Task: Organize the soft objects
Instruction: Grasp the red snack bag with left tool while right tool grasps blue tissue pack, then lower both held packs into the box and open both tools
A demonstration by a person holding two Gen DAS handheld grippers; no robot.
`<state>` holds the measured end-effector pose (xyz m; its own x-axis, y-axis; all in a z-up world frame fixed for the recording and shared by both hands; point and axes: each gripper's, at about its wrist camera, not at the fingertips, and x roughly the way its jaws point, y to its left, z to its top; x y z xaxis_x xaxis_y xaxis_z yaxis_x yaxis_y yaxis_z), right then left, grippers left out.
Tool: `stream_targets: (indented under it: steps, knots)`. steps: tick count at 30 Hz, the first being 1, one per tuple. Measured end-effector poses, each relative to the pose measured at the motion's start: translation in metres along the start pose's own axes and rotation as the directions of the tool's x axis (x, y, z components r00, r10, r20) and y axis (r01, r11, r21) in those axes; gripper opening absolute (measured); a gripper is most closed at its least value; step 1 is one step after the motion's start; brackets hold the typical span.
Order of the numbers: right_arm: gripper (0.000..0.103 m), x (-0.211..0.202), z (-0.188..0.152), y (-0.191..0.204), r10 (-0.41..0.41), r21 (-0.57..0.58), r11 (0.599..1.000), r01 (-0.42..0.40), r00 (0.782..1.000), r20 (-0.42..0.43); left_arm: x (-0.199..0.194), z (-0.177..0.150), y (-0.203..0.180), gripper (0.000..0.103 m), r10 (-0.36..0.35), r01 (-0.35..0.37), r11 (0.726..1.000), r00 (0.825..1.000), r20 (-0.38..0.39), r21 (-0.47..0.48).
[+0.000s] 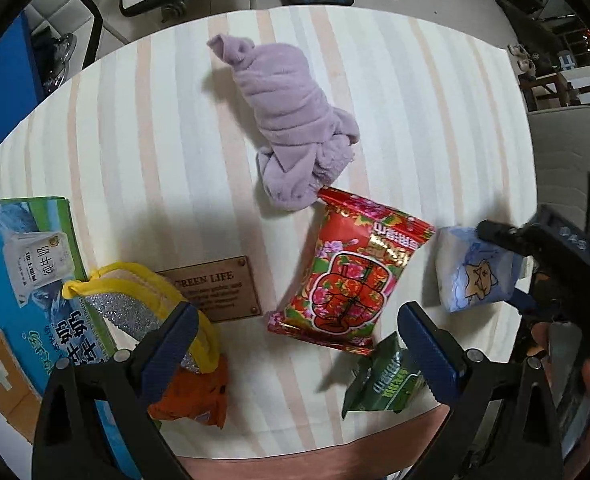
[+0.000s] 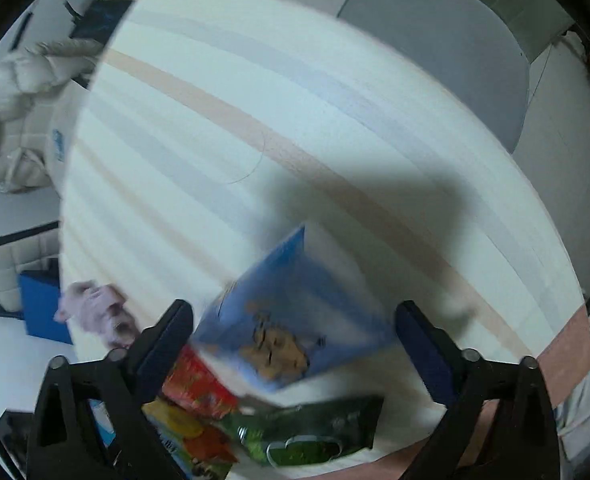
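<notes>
I work over a striped cream-and-peach tabletop [image 1: 143, 128], and both of my tools stand with the jaws spread wide, gripping nothing. My left gripper [image 1: 295, 336] hangs above the cluttered near edge, where the soft things lie in a loose group, presumably so that either hand can reach them. The rolled lilac fleece towel [image 1: 295, 120] lies farthest out, its plush pile bunched into thick folds and a knotted end that should squash easily under the pads. Just beside it, touching one corner, lies the glossy red flower-printed snack pouch [image 1: 351, 268], puffy and crinkled, likely to slide if pinched on its slick face. A dark green foil packet [image 1: 383, 384] sits near the table's front edge, and a yellow-trimmed silver glitter scouring pad [image 1: 135, 308] lies over a crumpled orange cloth [image 1: 199, 396] against the blue-and-green cardboard milk carton box [image 1: 19, 272]. My right gripper [image 2: 295, 340] straddles the pale blue cartoon-printed tissue pack [image 2: 291, 320], a soft pillowy block in thin plastic film; the right view is smeared by motion, so I cannot say whether the pads touch it, though a gap seems to show on each side. I judge this pack to be the piece in hand, with the grasp not yet made.
</notes>
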<state>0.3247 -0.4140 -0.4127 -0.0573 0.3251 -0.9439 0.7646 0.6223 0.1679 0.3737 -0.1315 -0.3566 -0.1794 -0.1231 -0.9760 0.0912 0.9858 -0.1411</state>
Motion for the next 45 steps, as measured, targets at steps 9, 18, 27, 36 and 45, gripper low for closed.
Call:
stream_targets:
  steps: [9, 18, 27, 36, 45]
  knots:
    - [0.08, 0.018, -0.053, 0.058, -0.319, -0.571, 0.754, 0.326, 0.941, 0.116, 0.025, -0.012, -0.031, 0.102, -0.024, 0.033, 0.995, 0.995, -0.097, 0.094]
    - [0.097, -0.004, -0.079, 0.047, -0.261, -0.575, 0.763, 0.297, 0.954, 0.146, 0.06, 0.001, -0.059, 0.102, -0.067, 0.078, 0.995, 0.984, -0.165, 0.059]
    - [0.097, -0.006, -0.073, 0.002, -0.115, -0.298, 0.946, 0.126, 0.992, 0.055, 0.073, -0.003, -0.091, 0.047, 0.134, -0.115, 0.974, 0.987, -0.086, 0.195]
    - [0.089, 0.024, -0.07, -0.011, -0.138, -0.253, 0.956, 0.149, 0.989, 0.059, 0.067, -0.012, -0.067, 0.043, 0.128, -0.115, 0.98, 0.989, -0.071, 0.162]
    - [0.045, 0.003, -0.109, 0.017, -0.133, -0.329, 0.928, 0.174, 0.981, 0.142, 0.012, -0.05, -0.042, 0.043, 0.068, -0.071, 0.99, 0.997, 0.027, 0.12]
